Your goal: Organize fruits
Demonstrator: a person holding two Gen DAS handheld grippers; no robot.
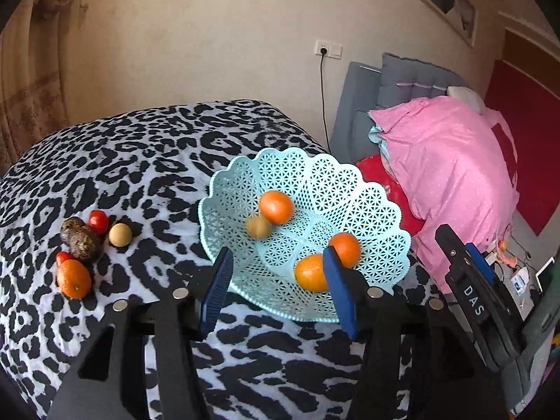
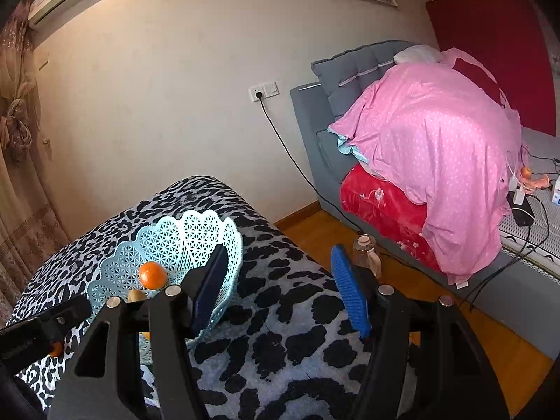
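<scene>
A light blue lattice basket stands on the leopard-print table. It holds three oranges and a small tan round fruit. At the table's left lie an orange, a tan fruit, two red tomatoes and dark brown fruits. My left gripper is open and empty, just before the basket. My right gripper is open and empty, over the table to the right of the basket; its side also shows in the left wrist view.
The table drops off at its right edge to a wooden floor. A bottle stands on the floor. A grey bed with a pink quilt and a red blanket lies to the right. A cable hangs from a wall socket.
</scene>
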